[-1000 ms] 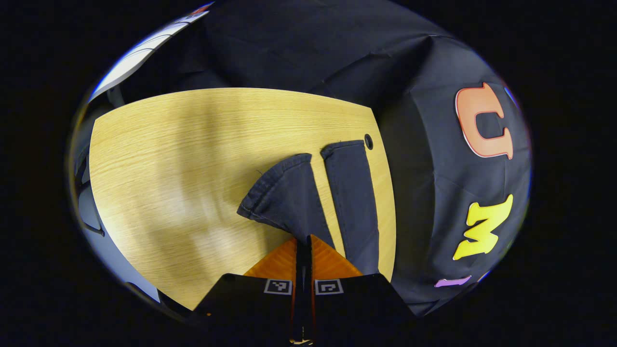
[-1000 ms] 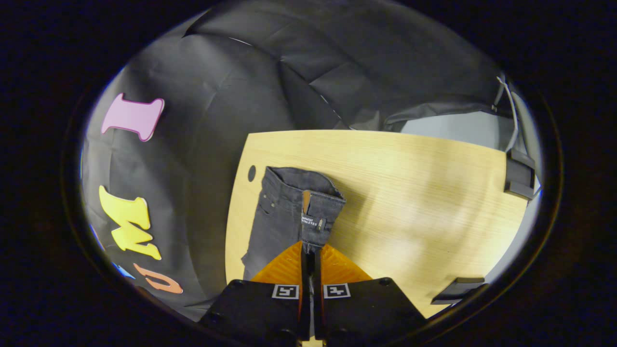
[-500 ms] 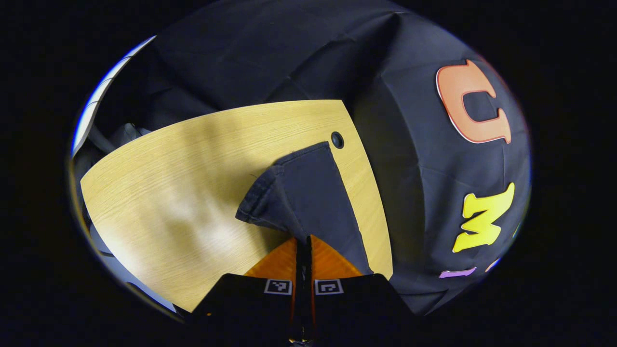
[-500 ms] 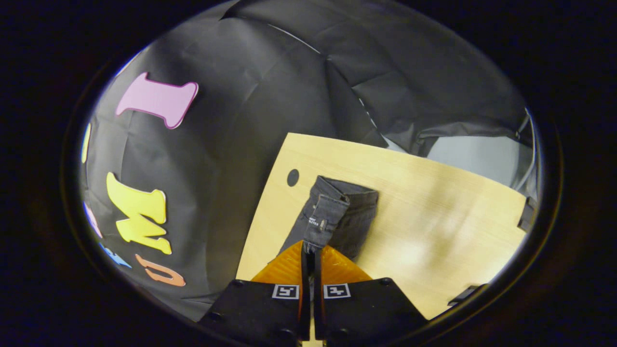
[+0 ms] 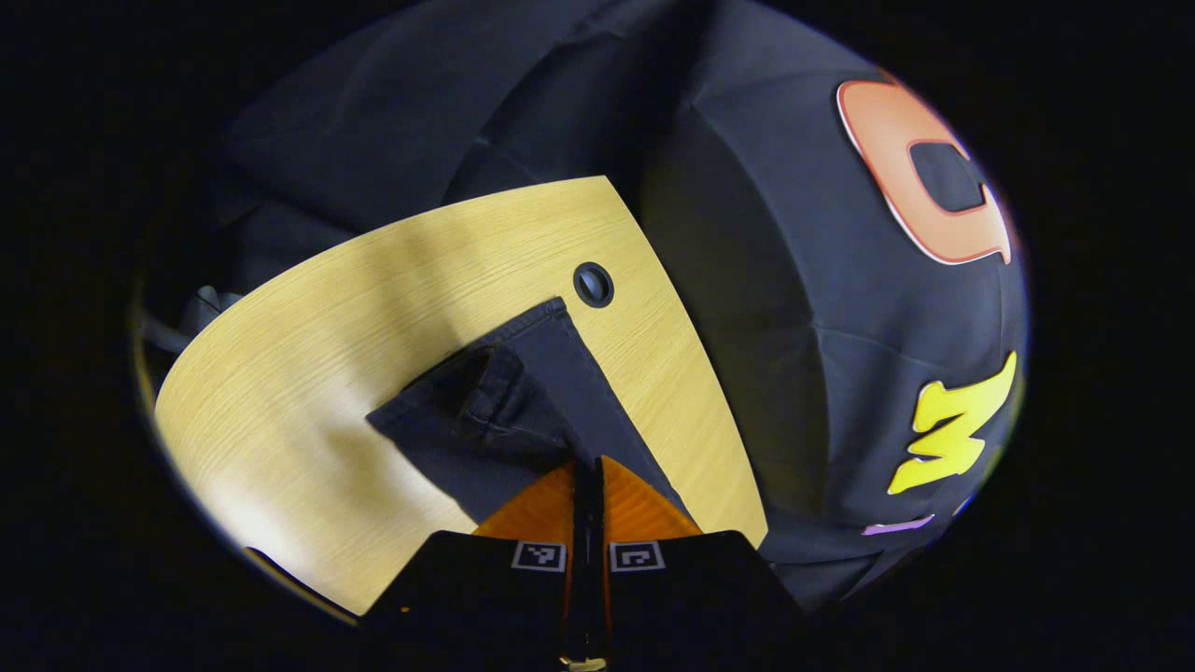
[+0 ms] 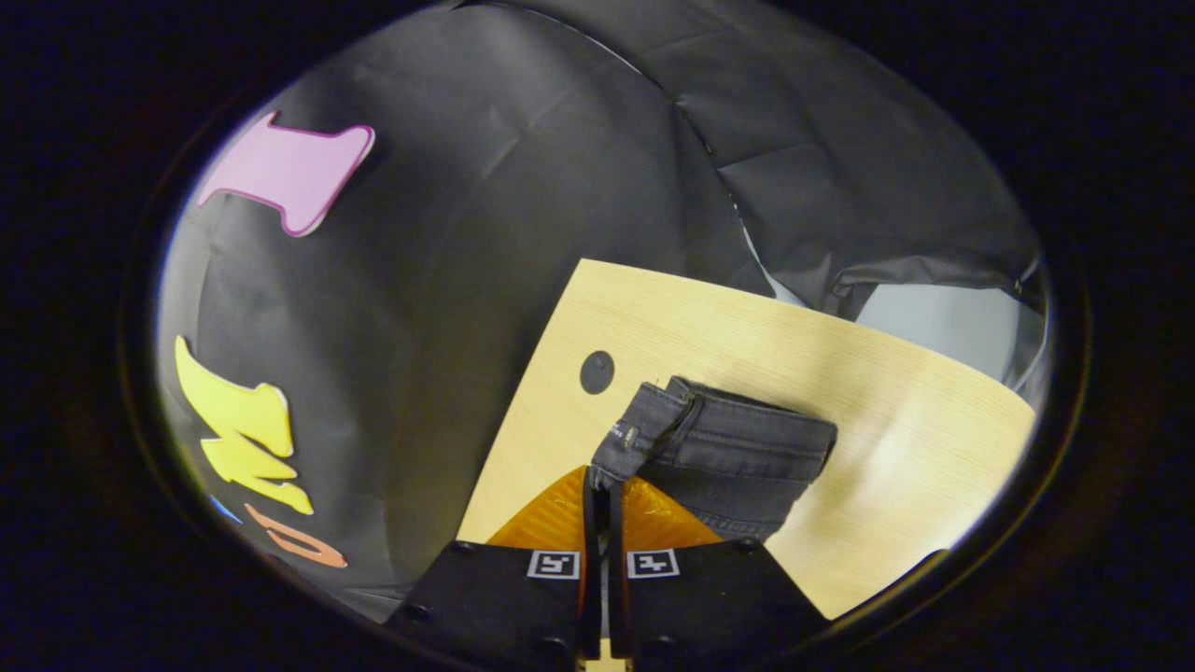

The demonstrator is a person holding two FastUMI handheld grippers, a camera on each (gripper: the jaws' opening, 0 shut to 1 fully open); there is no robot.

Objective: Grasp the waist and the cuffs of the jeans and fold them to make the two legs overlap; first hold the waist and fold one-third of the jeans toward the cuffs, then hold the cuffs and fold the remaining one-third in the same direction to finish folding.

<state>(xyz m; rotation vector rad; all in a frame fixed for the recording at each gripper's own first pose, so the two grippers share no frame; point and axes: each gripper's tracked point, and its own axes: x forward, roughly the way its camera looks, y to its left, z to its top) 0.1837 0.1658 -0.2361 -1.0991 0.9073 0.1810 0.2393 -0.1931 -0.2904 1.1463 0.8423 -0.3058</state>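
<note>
Fingers of left gripper (image 5: 586,471) and right gripper (image 6: 603,487) still pinching jeans (image 6: 724,453), legs now overlapped on table (image 6: 896,420)

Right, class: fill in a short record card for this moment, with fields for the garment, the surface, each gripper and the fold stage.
garment: dark grey denim jeans, legs overlapping
surface: light wooden table with a round cable hole
left gripper: shut on the jeans at the cuff end
right gripper: shut on the jeans at the waistband
fold stage: legs laid together; thirds not yet folded
backdrop: black cloth wall
</note>
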